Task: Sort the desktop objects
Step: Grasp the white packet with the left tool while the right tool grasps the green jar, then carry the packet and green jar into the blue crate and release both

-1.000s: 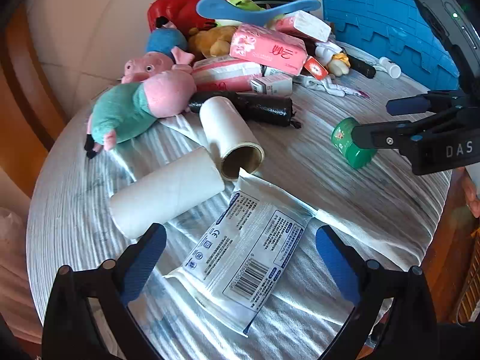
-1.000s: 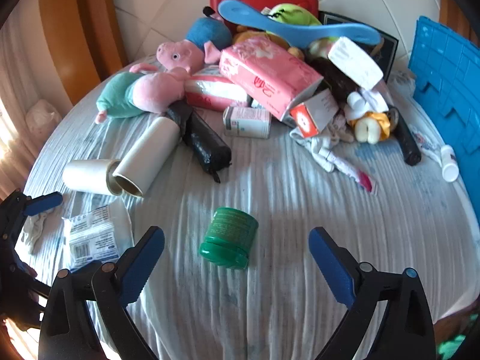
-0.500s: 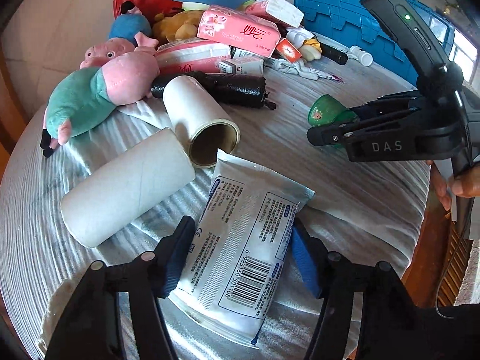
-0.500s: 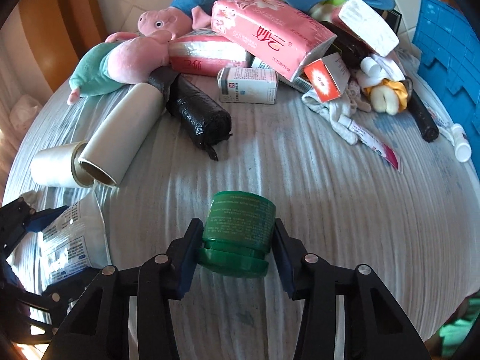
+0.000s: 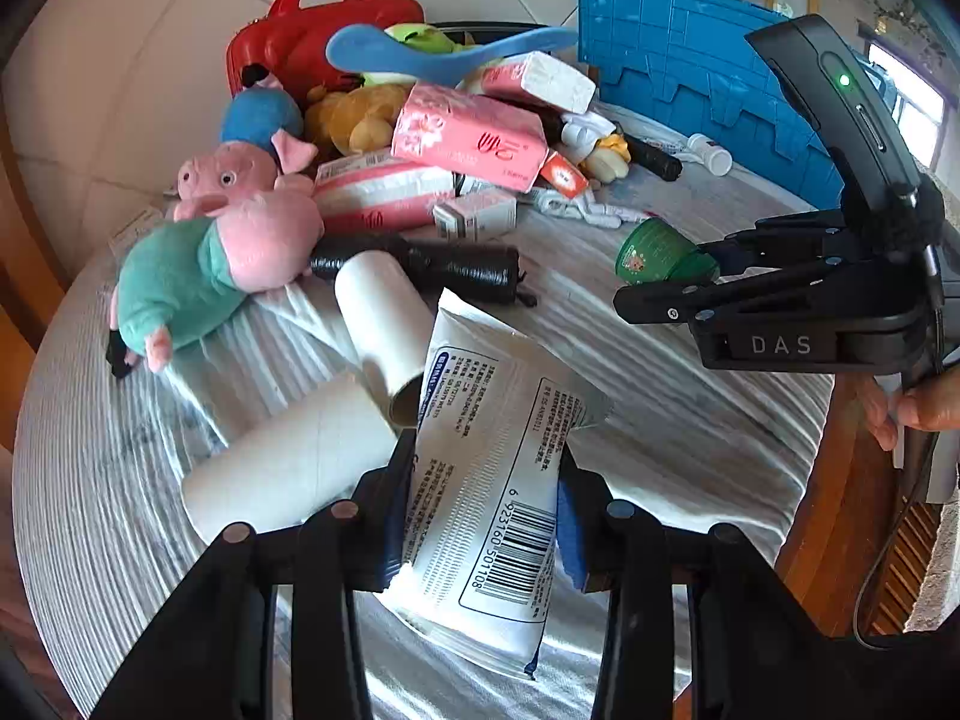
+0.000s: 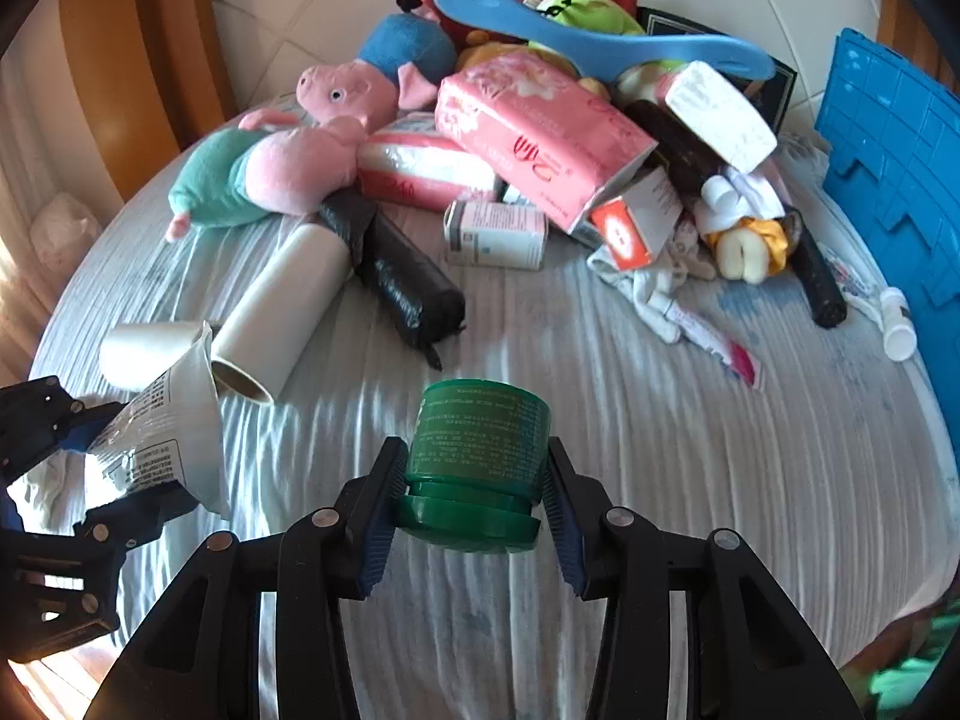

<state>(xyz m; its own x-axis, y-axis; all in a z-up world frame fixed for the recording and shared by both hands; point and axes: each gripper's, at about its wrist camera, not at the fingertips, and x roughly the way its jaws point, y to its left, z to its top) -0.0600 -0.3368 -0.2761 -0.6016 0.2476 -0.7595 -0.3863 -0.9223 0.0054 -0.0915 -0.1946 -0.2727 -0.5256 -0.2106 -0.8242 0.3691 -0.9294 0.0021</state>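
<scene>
My left gripper (image 5: 480, 516) is shut on a white printed packet (image 5: 492, 480) with a barcode and holds it lifted off the round cloth-covered table (image 5: 690, 432). The packet also shows at the left of the right wrist view (image 6: 162, 432). My right gripper (image 6: 474, 492) is shut on a green lidded jar (image 6: 477, 456), raised above the cloth. In the left wrist view the jar (image 5: 660, 249) sits in the right gripper (image 5: 666, 285) at the right.
Two white rolls (image 6: 282, 306) and a black roll (image 6: 396, 276) lie left of centre. A pile of pig plush toys (image 6: 282, 162), pink tissue packs (image 6: 534, 132), small boxes, a blue shoehorn and a red bag fills the back. A blue crate (image 6: 900, 162) stands at the right.
Both grippers went from open to shut: the left closed on the white packet, the right on the green jar. Both objects are now lifted off the cloth.
</scene>
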